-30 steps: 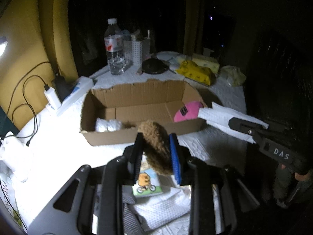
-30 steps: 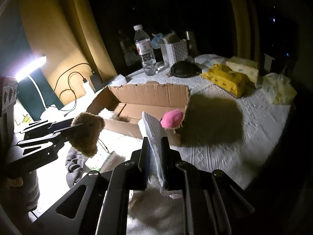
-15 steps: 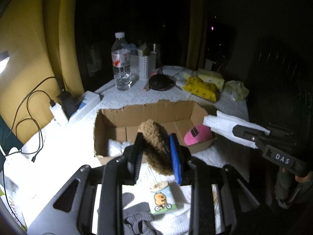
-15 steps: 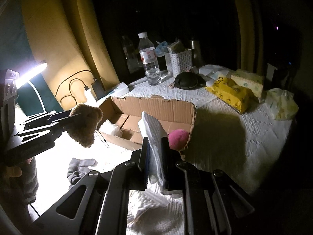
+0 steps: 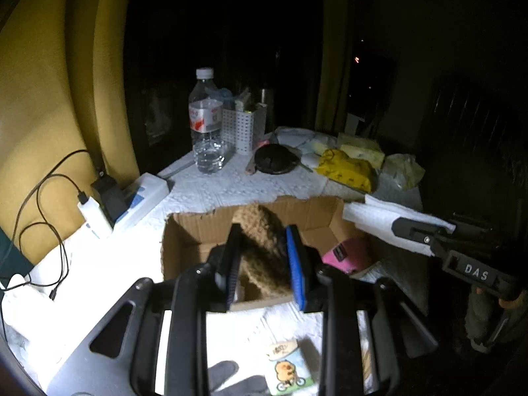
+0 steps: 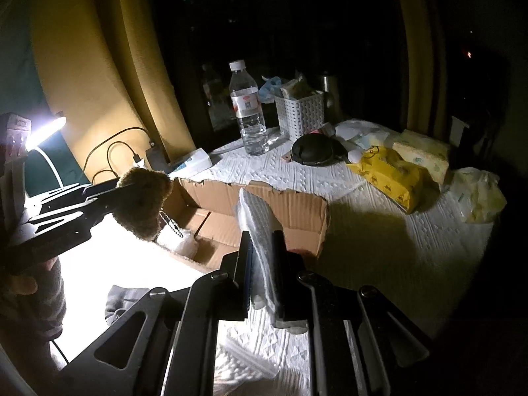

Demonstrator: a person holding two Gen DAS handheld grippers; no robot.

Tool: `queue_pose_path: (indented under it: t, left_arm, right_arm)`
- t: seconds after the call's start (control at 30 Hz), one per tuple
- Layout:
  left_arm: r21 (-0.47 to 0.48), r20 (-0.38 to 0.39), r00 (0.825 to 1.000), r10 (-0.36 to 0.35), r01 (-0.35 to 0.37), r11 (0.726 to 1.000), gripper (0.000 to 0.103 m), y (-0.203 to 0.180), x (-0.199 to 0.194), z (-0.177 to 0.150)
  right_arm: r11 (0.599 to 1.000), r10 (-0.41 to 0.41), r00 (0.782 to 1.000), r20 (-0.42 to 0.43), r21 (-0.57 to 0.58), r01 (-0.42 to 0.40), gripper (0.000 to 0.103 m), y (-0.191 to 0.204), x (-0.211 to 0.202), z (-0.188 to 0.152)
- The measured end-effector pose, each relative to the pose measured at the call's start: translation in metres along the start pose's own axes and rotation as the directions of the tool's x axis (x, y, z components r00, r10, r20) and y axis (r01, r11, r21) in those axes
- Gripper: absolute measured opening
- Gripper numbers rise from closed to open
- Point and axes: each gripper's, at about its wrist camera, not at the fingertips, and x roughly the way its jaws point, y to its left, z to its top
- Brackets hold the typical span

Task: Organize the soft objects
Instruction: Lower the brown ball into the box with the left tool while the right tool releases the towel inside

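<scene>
A pink plush item (image 5: 346,257) and a white fluffy item (image 6: 176,241) were already found lying inside the open cardboard box (image 6: 297,208) on the white-covered table (image 6: 379,250). The brown fuzzy plush toy (image 5: 260,247) was held clamped in the left gripper (image 5: 262,257) above the box's near wall, and a folded white cloth (image 6: 259,227) was pinched in the right gripper (image 6: 262,264) near the box's right end; neither had been deposited. A grey glove (image 6: 125,297) on the table was judged probably still to be sorted.
</scene>
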Motion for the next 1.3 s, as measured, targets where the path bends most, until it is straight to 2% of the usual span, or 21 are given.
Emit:
queue_pose_path:
  t: [0.3,0.6,0.9,1.03,1.3]
  left_arm:
    - [-0.026,-0.025,1.000,-0.015,0.014,1.000,0.027,0.013,0.037,-0.008]
    - [-0.037,-0.086,0.996,-0.018,0.015,0.999,0.027,0.016,0.071,-0.019]
    - [-0.014,-0.155,0.988,0.015,-0.017,1.000,0.028,0.017,0.095,-0.033]
    - [-0.026,-0.188,0.982,0.003,-0.007,1.000,0.029,0.021,0.101,-0.037]
    - [-0.057,-0.221,0.975,0.000,-0.013,0.998,0.035,0.027,0.107,-0.039]
  right_arm:
    - [1.000,0.005,1.000,-0.014,-0.015,-0.005,0.012,0.004,0.024,0.010]
    - [1.000,0.008,0.999,-0.040,-0.015,-0.009,0.012,0.007,0.056,0.015]
    - [0.999,0.006,0.995,-0.100,-0.033,-0.009,0.012,0.020,0.101,0.003]
    - [0.998,-0.005,0.990,-0.141,-0.061,-0.004,0.012,0.031,0.122,-0.006]
    - [0.999,0.003,0.982,-0.187,-0.045,-0.012,0.012,0.036,0.133,-0.017]
